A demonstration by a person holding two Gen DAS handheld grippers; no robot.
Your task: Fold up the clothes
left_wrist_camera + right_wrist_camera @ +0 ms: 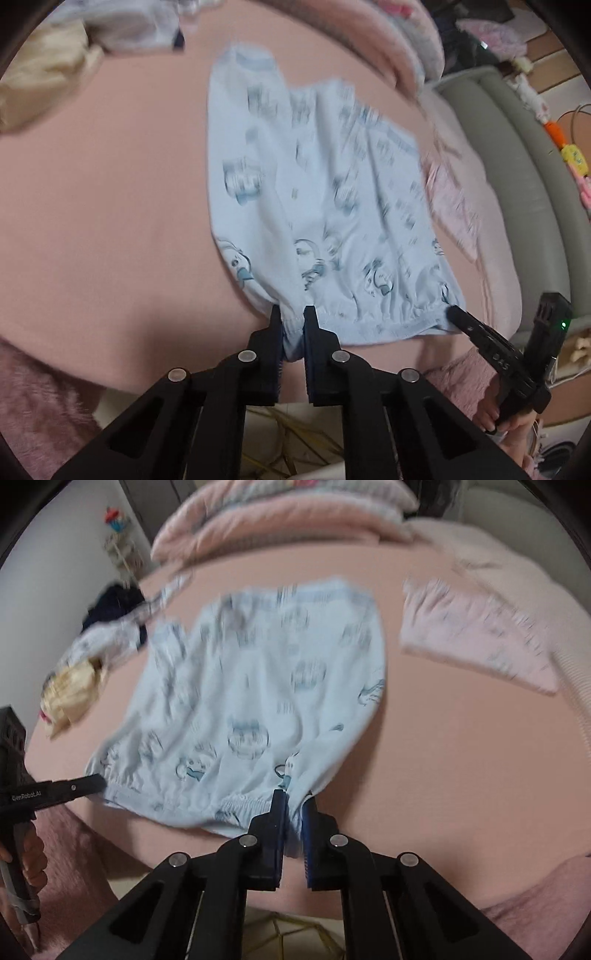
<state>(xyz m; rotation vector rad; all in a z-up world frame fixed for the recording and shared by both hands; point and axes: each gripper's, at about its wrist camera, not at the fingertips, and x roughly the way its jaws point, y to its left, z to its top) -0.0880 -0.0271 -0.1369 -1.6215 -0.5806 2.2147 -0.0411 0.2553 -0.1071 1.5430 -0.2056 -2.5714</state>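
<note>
A light blue printed garment (pixel 314 206) with an elastic waistband lies spread on the pink bed sheet (pixel 110 206); it also shows in the right wrist view (pixel 251 701). My left gripper (pixel 293 314) is shut on the waistband at its left end. My right gripper (pixel 294 797) is shut on the waistband at its right end. Each gripper shows in the other's view, the right gripper (pixel 456 314) and the left gripper (pixel 98 781), both at the waistband's corners. The waistband is near the bed's front edge.
A folded pink garment (pixel 476 635) lies to the right on the sheet. A heap of white, dark and cream clothes (pixel 92 653) sits at the left. Pink pillows (pixel 280 520) lie at the back. A grey bed frame (pixel 517 155) runs along the right.
</note>
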